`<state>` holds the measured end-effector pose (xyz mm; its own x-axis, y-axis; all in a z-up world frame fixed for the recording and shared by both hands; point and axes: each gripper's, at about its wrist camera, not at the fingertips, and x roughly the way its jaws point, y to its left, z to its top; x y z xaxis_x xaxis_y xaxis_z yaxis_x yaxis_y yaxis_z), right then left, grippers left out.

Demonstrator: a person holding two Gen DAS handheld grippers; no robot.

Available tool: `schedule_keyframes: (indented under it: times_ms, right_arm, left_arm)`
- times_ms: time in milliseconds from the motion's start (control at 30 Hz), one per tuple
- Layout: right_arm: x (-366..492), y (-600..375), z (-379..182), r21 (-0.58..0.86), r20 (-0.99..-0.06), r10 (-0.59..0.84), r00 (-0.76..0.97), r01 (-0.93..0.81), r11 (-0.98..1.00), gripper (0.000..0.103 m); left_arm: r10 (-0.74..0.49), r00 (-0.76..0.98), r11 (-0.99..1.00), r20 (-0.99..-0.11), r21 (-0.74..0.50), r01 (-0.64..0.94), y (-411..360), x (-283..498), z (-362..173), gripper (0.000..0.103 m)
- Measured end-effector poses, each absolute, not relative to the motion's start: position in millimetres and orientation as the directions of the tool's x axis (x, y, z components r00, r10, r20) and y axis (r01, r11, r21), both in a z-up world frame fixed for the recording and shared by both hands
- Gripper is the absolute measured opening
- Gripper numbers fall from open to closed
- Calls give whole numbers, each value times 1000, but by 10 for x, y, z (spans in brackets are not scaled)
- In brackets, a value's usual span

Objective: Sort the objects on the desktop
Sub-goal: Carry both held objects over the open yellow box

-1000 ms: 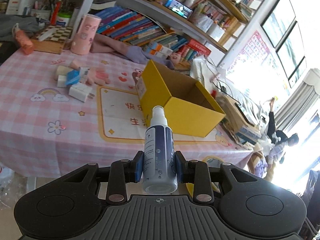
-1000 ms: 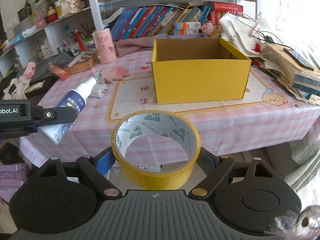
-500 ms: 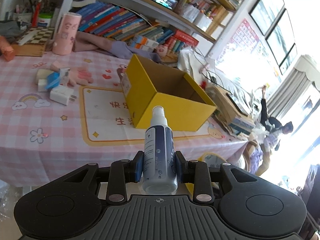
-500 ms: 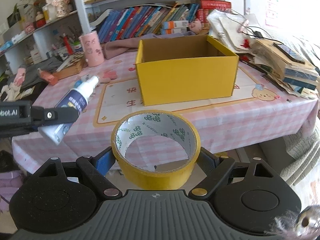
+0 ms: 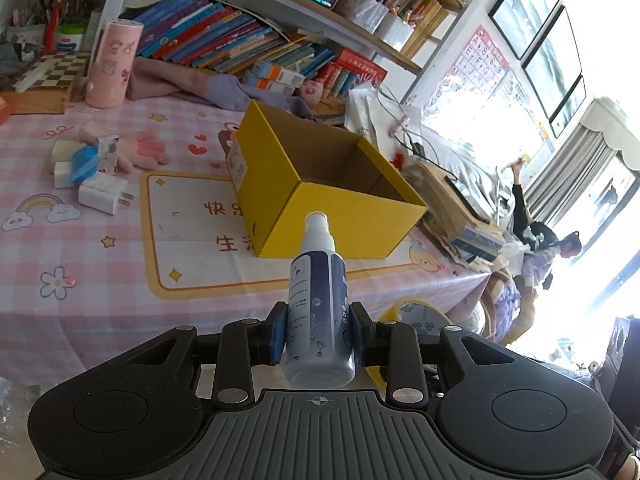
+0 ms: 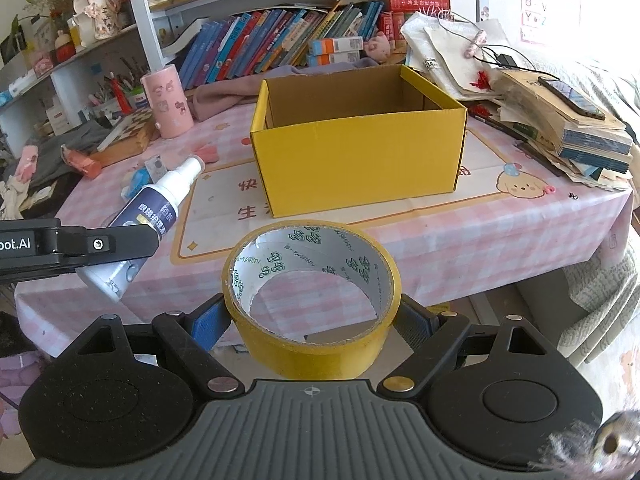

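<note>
Looking along the left gripper (image 5: 318,338), its two blue pads are clamped on the lower body of a spray bottle (image 5: 318,304) with a white nozzle and a dark blue label, the nozzle pointing away toward a yellow cardboard box (image 5: 320,188). The box stands open and empty on a pink checked tablecloth (image 5: 80,248). Farther left on the cloth lie a white charger plug (image 5: 102,193), a blue clip and a small pink plush toy (image 5: 136,146); a pink cylindrical tin (image 5: 114,66) stands near the bookshelf (image 5: 240,40).

In the right wrist view, the right gripper (image 6: 312,322) has its jaws set wide and pressed against both sides of a roll of yellow tape (image 6: 312,300), held off the table's near edge. The same yellow box (image 6: 360,160) sits beyond it, mid-table. At the left, the other gripper's black finger crosses the spray bottle (image 6: 156,216), which tilts nozzle-up toward the box. A stack of books and papers (image 6: 576,128) lies at the right.
</note>
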<state>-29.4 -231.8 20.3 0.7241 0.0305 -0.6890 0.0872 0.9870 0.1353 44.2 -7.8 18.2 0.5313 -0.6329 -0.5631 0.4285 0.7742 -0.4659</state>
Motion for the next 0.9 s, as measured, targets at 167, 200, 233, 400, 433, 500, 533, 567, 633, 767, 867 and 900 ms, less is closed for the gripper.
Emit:
schedule_keyframes:
  times_ms: [167,200,233,400,433,500,533,567,633,767,867,900]
  right_arm:
    - [-221,-2334,191,129,-698,34,716,79,988,85]
    - [-217,-2334,190,130,-698,34,715,80,988,85]
    - [-214,-2335,189,130,-699,34,715,80,988,85]
    - [-220,-2332,188,134,-699,32,715,87,987,85]
    - [-220,-2332,186,135,-699,32,714,88,987,85]
    - [-219,-2332,183,134,-703,35,711,84,987,85]
    - [-225,-2329,174,134,-704,36,709,83,987,85]
    - [-226,-2327,165,136,-706,38,707,83,987,85]
    - [-217,-2332,156,139,-708,38,706,87,986,85]
    - [-183,-2357,175,133,-698,22,716,100,986,85]
    - [-141,-2398,200,123,-687,4,727,111,986,85]
    - [-120,-2409,208,121,-684,0,729,113,986,85]
  left_arm:
    - [-636,526,771,-565,-467,432,-110,468,171,31]
    - [-637,525,771,-565,-467,433,-113,472,171,31]
    - [-638,523,770,-565,-467,435,-116,475,171,31]
    - [-643,513,765,-569,-461,449,-141,474,175,31]
    - [-644,511,765,-570,-459,452,-148,474,174,31]
    - [-645,506,763,-573,-454,460,-174,479,168,31]
    - [-647,501,762,-575,-452,465,-185,480,163,31]
    - [-649,496,759,-576,-450,470,-197,484,159,31]
    - [-652,490,756,-578,-445,481,-225,500,163,31]
    - [-656,506,751,-560,-422,507,-278,533,215,31]
    - [-660,523,747,-539,-402,529,-324,568,268,31]
    - [-662,524,745,-535,-399,534,-346,589,281,31]
